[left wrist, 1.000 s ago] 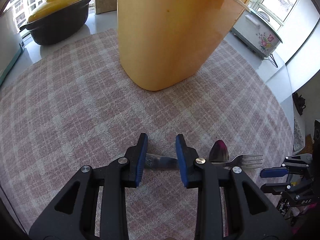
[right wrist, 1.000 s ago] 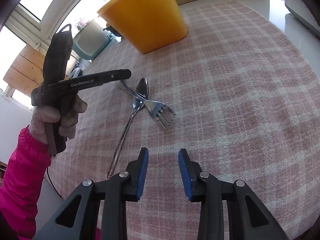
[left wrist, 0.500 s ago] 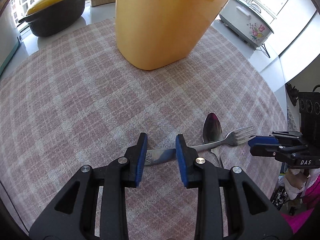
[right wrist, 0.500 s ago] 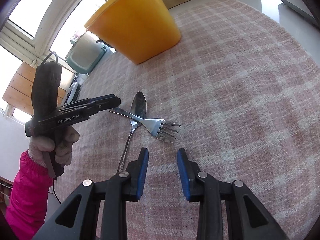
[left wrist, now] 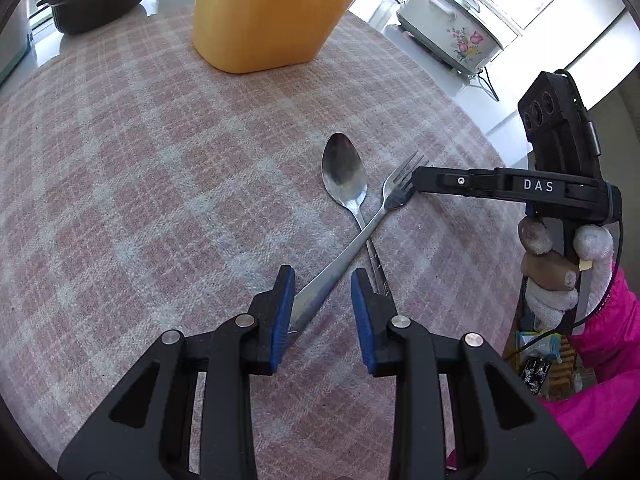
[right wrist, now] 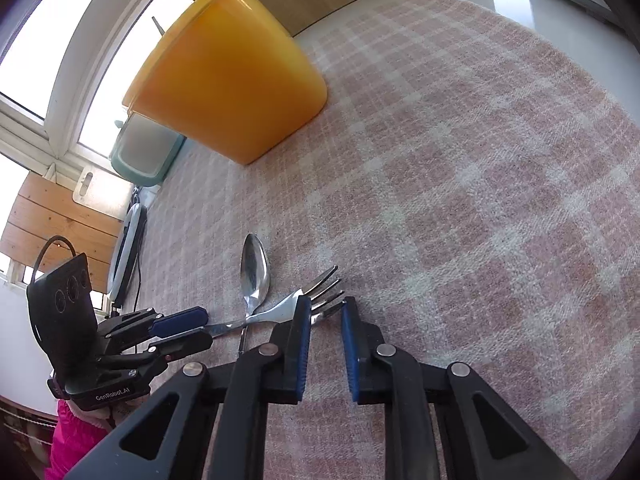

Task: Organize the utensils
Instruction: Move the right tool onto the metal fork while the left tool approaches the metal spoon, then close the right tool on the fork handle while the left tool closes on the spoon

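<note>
A steel fork [left wrist: 336,268] lies across the neck of a steel spoon [left wrist: 344,168] on the pink checked cloth [left wrist: 140,160]. My left gripper [left wrist: 321,272] is open over the fork's handle end. The handle rests against the left pad and is clear of the right one. My right gripper [right wrist: 326,300] is closing at the tines of the fork [right wrist: 280,308], and a gap still shows between its pads. From the right wrist I see the spoon [right wrist: 255,268] and the left gripper [right wrist: 206,327] at the handle. The left wrist shows the right gripper [left wrist: 416,180] tip at the tines.
A tall yellow container [left wrist: 264,12] [right wrist: 228,80] stands behind the utensils. A dark pot with a yellow lid [left wrist: 96,0] sits far left and a white floral cooker [left wrist: 448,28] far right, both off the cloth. A hand in a pink sleeve [left wrist: 608,340] holds the right gripper.
The right gripper has come in to the fork's tines and its jaws have narrowed. The left gripper has shifted with the handle still between its jaws. The fork now crosses the spoon more steeply.
</note>
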A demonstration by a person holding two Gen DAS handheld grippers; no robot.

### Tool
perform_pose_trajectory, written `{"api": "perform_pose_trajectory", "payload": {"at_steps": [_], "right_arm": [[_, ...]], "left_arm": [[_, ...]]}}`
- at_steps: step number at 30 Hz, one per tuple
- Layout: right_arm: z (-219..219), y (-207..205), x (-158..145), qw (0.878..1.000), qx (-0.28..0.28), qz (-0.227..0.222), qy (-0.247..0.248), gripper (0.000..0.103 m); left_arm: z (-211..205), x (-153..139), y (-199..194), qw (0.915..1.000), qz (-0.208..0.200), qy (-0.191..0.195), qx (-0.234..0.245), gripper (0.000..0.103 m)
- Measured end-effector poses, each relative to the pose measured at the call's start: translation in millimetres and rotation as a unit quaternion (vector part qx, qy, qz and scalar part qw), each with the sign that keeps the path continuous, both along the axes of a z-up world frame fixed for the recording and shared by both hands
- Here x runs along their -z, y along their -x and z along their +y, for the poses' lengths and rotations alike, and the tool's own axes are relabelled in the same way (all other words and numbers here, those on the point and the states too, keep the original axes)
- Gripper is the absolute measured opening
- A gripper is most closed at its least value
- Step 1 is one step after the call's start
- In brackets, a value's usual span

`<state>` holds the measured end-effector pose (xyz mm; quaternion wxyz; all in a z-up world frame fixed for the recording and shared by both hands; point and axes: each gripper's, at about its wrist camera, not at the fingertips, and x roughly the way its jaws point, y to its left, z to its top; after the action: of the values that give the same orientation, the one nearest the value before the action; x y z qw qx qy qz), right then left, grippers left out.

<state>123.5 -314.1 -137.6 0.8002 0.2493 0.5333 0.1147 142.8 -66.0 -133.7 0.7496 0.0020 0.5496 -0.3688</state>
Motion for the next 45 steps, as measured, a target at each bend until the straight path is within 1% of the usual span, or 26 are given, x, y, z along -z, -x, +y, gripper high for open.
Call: {"api": "perform_pose_trajectory", "payload": {"at_steps": [4,7,10,12,14,17,19,20,22,23,25,27,29,32,35,38,40,41,45], "right_arm": [[3,-7,-2,1.0,-0.021,0.0,0.013,0.014],[7,-12,-3,0.999,-0.035,-0.001,0.026,0.014],[9,-16,-4,0.998,-0.047,-0.002,0.034,0.014],[11,-18,-5,0.998,-0.054,-0.004,0.038,0.015],[14,-21,-6,0.997,-0.06,-0.006,0.043,0.015],[15,-20,-6,0.997,-0.069,-0.013,0.038,0.021],[17,-18,-6,0.996,-0.075,-0.025,0.036,0.028],[18,-17,-6,0.996,-0.077,-0.033,0.039,0.029],[21,-14,-7,0.995,-0.077,-0.046,0.047,0.032],[23,-14,-7,0.994,-0.077,-0.052,0.051,0.033],[26,-13,-8,0.993,-0.078,-0.061,0.064,0.034],[31,-13,-9,0.991,-0.082,-0.069,0.077,0.034],[33,-13,-9,0.989,-0.087,-0.076,0.091,0.033],[36,-15,-10,0.986,-0.093,-0.084,0.107,0.03],[39,-15,-9,0.982,-0.1,-0.094,0.13,0.021],[37,-15,-10,0.982,-0.105,-0.095,0.128,0.017],[36,-16,-10,0.982,-0.105,-0.092,0.124,0.013],[36,-16,-9,0.983,-0.104,-0.092,0.123,0.013],[35,-14,-11,0.983,-0.104,-0.09,0.119,0.009]], "left_arm": [[-4,1,18,0.9997,0.017,0.016,0.012,0.028],[-7,4,29,0.9984,0.039,0.037,0.016,0.028],[-14,4,41,0.9975,0.046,0.049,0.021,0.028],[-20,3,47,0.9979,0.038,0.042,0.03,0.028],[-25,-1,48,0.9987,0.02,0.023,0.04,0.028],[-21,-9,37,0.9997,0.001,0.01,0.022,0.028],[-19,-14,24,0.9997,-0.023,-0.004,0.001,0.028],[-18,-16,16,0.999,-0.041,-0.016,-0.011,0.028],[-19,-17,-1,0.9973,-0.06,-0.032,-0.028,0.029],[-19,-16,-9,0.9971,-0.06,-0.034,-0.033,0.031],[-18,-11,-22,0.9978,-0.048,-0.027,-0.037,0.035],[-21,-6,-34,0.9981,-0.039,-0.024,-0.042,0.036],[-25,-1,-40,0.9981,-0.043,-0.022,-0.038,0.038],[-25,-4,-41,0.998,-0.048,-0.025,-0.032,0.039],[-27,-5,-42,0.9982,-0.045,-0.025,-0.032,0.039],[-32,-5,-43,0.9982,-0.046,-0.027,-0.026,0.039],[-36,-5,-43,0.9983,-0.046,-0.027,-0.022,0.04],[-37,-5,-44,0.9984,-0.046,-0.026,-0.02,0.043],[-44,-5,-46,0.9985,-0.045,-0.027,-0.013,0.043]]}}
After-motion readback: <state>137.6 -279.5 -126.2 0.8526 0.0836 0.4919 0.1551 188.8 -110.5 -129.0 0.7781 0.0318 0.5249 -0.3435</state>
